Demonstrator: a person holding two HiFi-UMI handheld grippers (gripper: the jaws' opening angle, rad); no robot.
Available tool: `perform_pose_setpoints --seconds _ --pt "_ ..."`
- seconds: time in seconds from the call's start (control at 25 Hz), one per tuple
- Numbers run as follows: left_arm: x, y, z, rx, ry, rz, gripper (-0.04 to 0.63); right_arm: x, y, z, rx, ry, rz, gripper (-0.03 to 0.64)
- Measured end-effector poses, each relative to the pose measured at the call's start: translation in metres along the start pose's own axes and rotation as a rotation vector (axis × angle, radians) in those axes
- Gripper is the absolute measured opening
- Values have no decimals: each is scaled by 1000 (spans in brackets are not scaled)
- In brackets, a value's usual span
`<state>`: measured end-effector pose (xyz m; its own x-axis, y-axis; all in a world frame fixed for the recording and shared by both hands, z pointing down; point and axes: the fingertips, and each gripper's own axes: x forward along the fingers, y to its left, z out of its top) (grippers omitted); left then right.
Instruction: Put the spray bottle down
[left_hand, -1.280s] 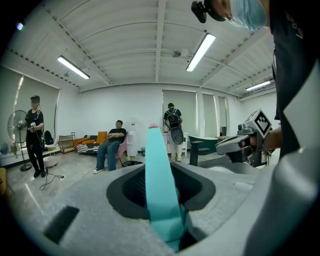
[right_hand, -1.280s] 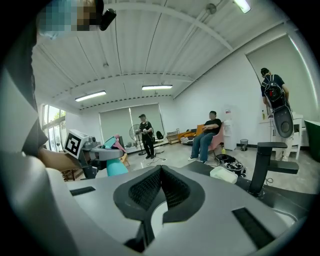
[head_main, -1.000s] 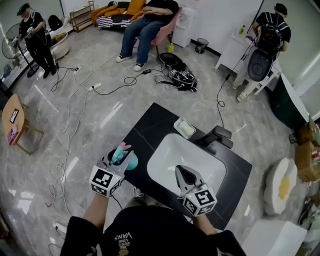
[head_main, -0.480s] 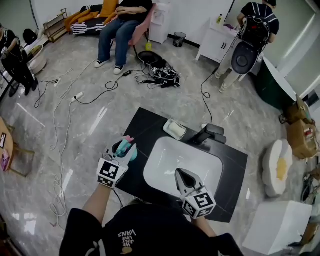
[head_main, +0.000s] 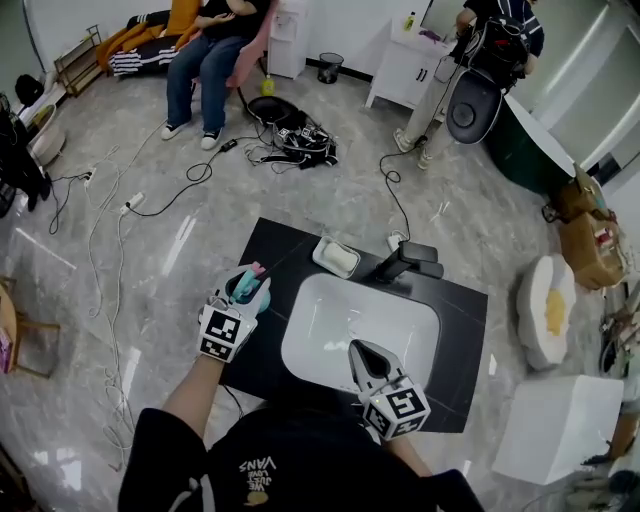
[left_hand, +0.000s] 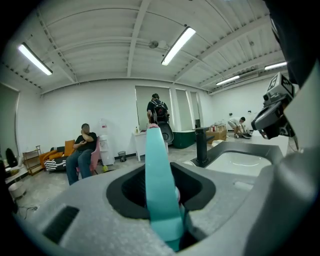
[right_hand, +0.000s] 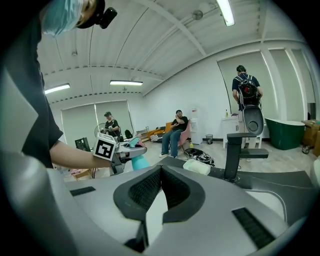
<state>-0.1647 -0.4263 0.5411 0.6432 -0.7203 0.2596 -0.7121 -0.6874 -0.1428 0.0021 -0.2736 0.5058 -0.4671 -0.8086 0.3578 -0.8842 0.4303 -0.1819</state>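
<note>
Teal spray bottle (head_main: 249, 288), black veined counter (head_main: 288, 252), white basin (head_main: 345, 332), grey marbled floor (head_main: 190, 215)

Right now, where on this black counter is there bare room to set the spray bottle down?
Bare: the counter strip left of the basin, under the spray bottle and in front of the soap dish; the strip right of the basin. Crowded: the back edge, with soap dish and faucet.

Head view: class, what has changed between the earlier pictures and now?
The left hand-held gripper carried the teal spray bottle slightly inward over the black counter's left end, still clamped on it. The right hand-held gripper stayed shut and empty over the white basin; soap dish and tap unmoved.
</note>
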Motion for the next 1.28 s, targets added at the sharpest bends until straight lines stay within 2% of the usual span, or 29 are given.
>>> perform_pose_setpoints --seconds 0.32,0.92,1.0,1.08,1.28 --pt "21 7 -18 -24 28 -7 132 5 -2 -1 11 7 -22 5" --pt "35 7 -22 23 23 -12 132 4 -3 -1 27 4 -23 5" --pt "35 7 -24 19 30 -15 167 2 -5 -2 25 4 -22 5" --pt "34 6 -27 11 32 -14 245 0 -6 -3 21 3 -23 5" --pt "30 7 -29 -6 30 -2 282 -2 -7 -2 17 -1 -20 5"
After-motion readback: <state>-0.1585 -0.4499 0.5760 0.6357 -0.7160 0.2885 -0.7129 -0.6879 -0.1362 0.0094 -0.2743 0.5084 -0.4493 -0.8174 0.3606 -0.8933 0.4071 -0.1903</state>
